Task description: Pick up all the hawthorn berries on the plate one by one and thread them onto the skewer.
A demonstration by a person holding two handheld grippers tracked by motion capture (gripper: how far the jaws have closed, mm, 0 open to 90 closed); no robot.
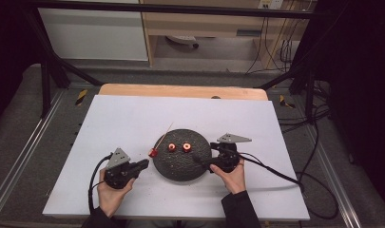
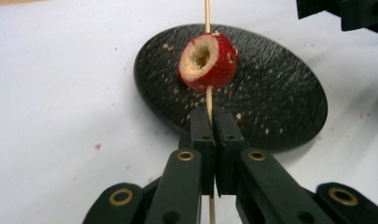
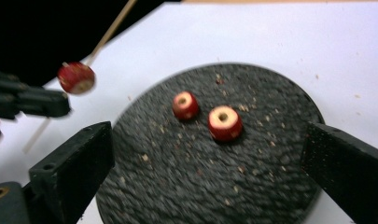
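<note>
My left gripper (image 2: 212, 119) is shut on a thin wooden skewer (image 2: 207, 14) that carries one cored red fruit piece (image 2: 208, 61). In the high view that gripper (image 1: 143, 164) holds the skewer (image 1: 165, 133) slanting up to the right, with the threaded fruit (image 1: 153, 153) just left of the dark round plate (image 1: 180, 166). Two more cored red fruit pieces (image 3: 185, 105) (image 3: 225, 123) lie on the plate (image 3: 186, 186). My right gripper (image 3: 203, 172) hovers over the plate's near side, open, with nothing between its jaws; in the high view it (image 1: 202, 163) sits at the plate's right edge.
The plate lies on a white sheet (image 1: 133, 118) covering a wooden table (image 1: 180, 90). Crumbs dot the plate and the sheet. Black cables (image 1: 285, 175) trail off to the right. A dark metal frame (image 1: 52, 71) stands around the table.
</note>
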